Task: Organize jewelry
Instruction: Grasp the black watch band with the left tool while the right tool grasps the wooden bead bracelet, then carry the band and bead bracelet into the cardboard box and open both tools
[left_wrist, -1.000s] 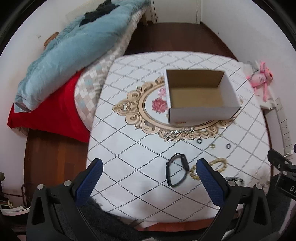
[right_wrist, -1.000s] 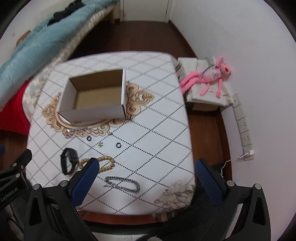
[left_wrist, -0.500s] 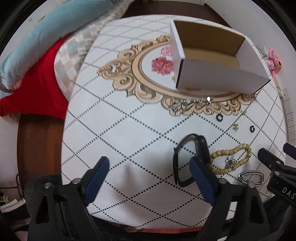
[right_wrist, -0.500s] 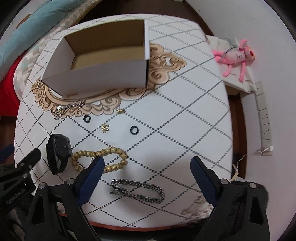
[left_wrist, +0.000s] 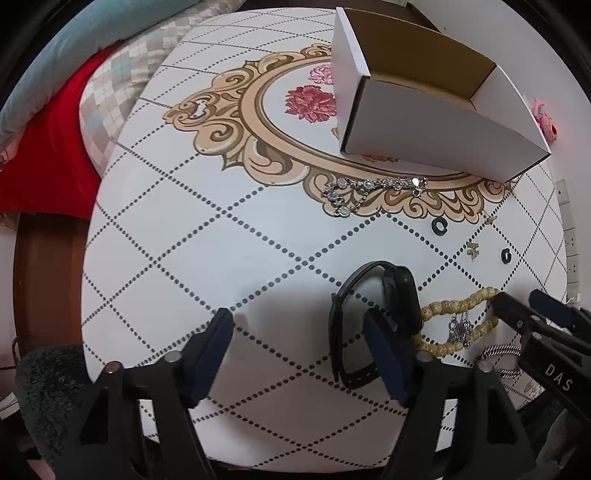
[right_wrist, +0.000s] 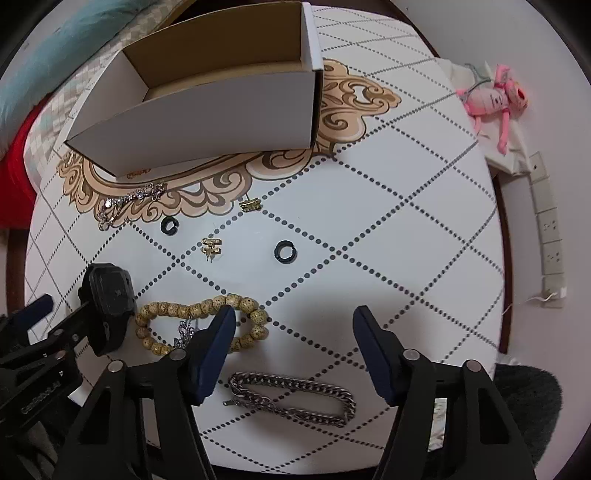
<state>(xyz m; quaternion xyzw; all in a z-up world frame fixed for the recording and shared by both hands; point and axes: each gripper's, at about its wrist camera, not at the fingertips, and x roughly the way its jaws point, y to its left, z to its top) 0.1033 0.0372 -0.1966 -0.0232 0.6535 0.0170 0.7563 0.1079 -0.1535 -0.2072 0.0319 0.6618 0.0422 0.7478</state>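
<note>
An open white cardboard box (left_wrist: 436, 133) (right_wrist: 207, 114) stands on the patterned table (left_wrist: 207, 236). In front of it lie a crystal necklace (left_wrist: 369, 190) (right_wrist: 129, 201), two black rings (left_wrist: 439, 226) (right_wrist: 285, 252), gold earrings (right_wrist: 211, 246), a black watch (left_wrist: 400, 295) (right_wrist: 109, 295), a wooden bead bracelet (left_wrist: 458, 325) (right_wrist: 255, 314) and a silver chain bracelet (right_wrist: 295, 397). My left gripper (left_wrist: 299, 336) is open, low over the table, its right finger over the watch band. My right gripper (right_wrist: 293, 332) is open above the chain bracelet, its left finger over the beads.
A bed with a blue blanket (left_wrist: 74, 48) and a red cover (left_wrist: 48, 155) lies left of the table. A pink plush toy (right_wrist: 495, 98) rests on a white ledge at the right. Wall sockets (right_wrist: 550, 236) run along the right wall.
Both grippers have come down and forward towards the table; the jewelry looms larger. The left gripper's right finger now overlaps the watch. Both stay open.
</note>
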